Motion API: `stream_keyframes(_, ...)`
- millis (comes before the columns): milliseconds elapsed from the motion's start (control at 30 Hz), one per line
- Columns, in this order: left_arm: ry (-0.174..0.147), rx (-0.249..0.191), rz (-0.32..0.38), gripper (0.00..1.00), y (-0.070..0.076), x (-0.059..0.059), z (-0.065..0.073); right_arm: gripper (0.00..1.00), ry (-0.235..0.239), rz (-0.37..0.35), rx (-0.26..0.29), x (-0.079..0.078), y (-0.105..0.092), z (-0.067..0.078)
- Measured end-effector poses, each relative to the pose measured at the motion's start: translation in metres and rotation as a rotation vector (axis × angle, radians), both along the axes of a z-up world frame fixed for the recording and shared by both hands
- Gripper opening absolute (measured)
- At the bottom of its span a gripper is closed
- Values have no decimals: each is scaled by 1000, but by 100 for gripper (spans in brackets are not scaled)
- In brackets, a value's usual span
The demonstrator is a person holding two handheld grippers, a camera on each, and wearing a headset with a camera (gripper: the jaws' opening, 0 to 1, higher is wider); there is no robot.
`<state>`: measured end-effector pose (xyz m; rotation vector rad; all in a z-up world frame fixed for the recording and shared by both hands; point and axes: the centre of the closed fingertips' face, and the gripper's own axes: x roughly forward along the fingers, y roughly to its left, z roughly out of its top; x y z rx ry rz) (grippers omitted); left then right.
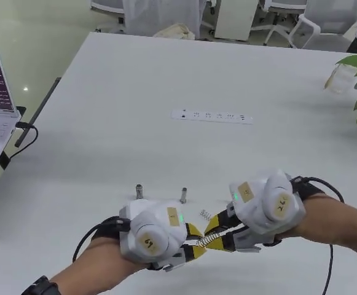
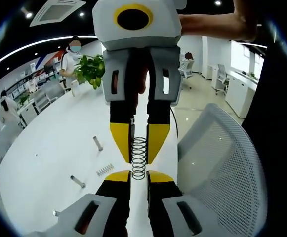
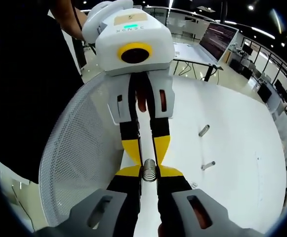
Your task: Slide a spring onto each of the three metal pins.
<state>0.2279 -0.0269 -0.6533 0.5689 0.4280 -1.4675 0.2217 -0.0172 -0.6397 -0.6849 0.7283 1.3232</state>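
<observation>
— Two grippers, tip to tip! The left gripper (image 2: 139, 177) has its jaws pinched almost closed on the near end of the spring (image 2: 139, 157).
— And the right gripper (image 3: 149, 173) clamps the other end, jaws nearly together, so the coil bridges straight ahead from one set of tips to the other.
— Off to the left gripper's left, down on the table (image 1: 166, 80), a loose spring (image 2: 104, 170) lies flat.
— A nearer pin (image 2: 77, 181) and a farther pin (image 2: 98, 143) flank it, both apart from the grippers.
</observation>
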Motion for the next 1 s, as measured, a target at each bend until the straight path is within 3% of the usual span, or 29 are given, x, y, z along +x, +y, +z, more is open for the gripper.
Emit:
stream_keyframes(267,37,-9,94,9,23,12,-4,9,1,-33,5,4,-7,-1)
stream_keyframes(667,67,5,181,16,54,18,-15,9,20,-62,2,7,-10,-11)
stream_keyframes(1000,96,-41,297,19,80,38,-7,9,25,-78,-11,13,-14,-16)
